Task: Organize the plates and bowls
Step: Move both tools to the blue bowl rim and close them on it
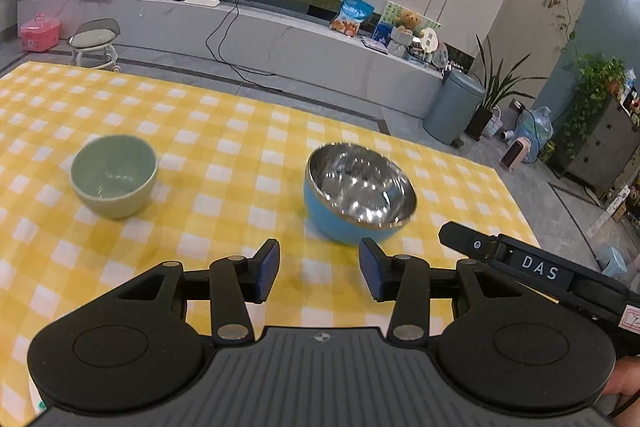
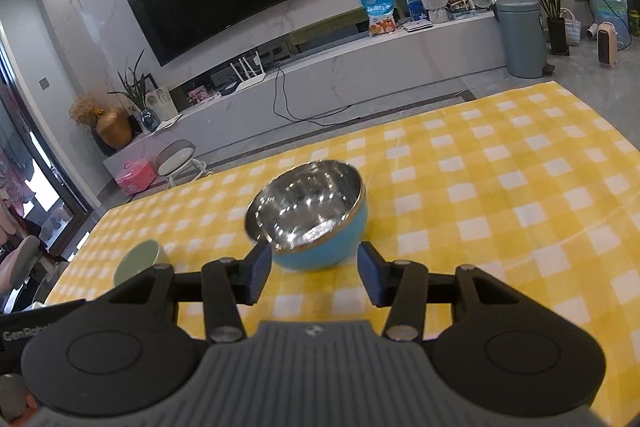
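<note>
- Left wrist view: the left gripper (image 1: 319, 269) is being held above the near part of a tabletop covered by a yellow-and-white checked cloth (image 1: 224, 147); its black jaws with blue pads (image 1: 269, 269) are standing moderately apart, with nothing but cloth seen between them.
- A round bowl with a sky-blue outer wall and a shiny steel lining (image 1: 356, 193) is being seen just beyond the right pad, untouched, tilted so that its mouth faces the camera, toward the right edge of the tabletop.
- A small pale-green ceramic bowl (image 1: 114, 175) is being seen upright toward the left edge, well apart from the blue one.
- The black body of the right gripper (image 1: 520, 263) is being shown at the right margin, near the blue bowl.
- Right wrist view: the right gripper (image 2: 314, 273) is being held with its jaws also moderately apart and nothing clamped; the blue steel-lined bowl (image 2: 312, 215) is lying just ahead of the gap, its lower wall seen between the pad tips, and whether the left pad touches it cannot be told.
- The pale-green bowl (image 2: 140, 259) is being partly hidden behind the left jaw linkage, near the left edge of the tabletop.
</note>
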The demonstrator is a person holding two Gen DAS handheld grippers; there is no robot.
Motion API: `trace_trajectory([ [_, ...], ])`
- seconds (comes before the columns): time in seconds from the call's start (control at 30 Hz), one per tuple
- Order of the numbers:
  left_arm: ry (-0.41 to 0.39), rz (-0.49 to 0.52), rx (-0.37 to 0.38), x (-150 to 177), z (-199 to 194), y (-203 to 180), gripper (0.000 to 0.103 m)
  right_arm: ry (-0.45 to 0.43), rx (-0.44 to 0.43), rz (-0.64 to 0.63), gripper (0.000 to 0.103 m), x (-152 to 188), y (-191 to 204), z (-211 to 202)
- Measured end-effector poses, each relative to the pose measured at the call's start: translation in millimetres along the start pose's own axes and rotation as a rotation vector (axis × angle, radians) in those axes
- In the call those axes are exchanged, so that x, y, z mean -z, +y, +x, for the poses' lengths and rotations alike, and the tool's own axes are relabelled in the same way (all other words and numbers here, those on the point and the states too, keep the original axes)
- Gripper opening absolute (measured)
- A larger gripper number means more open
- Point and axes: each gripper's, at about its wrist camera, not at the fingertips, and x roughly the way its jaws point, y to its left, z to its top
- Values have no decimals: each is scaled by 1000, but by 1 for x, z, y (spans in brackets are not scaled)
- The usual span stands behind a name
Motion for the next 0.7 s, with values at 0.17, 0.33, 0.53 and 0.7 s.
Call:
trace_trajectory([
  [0.17, -25, 21, 3, -10, 14, -2, 51, 9, 7, 45, 48, -10, -8, 19],
  [0.33, -20, 29, -2, -22, 33, -2, 51, 14, 22, 49, 47, -19, -10, 37],
  [0.53, 8, 68, -4, -29, 60, -6, 52, 31, 32, 75, 47, -27, -17, 57],
  [0.7, 43, 70, 3, -35, 80, -6, 58, 77, 45, 133, 47, -29, -29, 72],
])
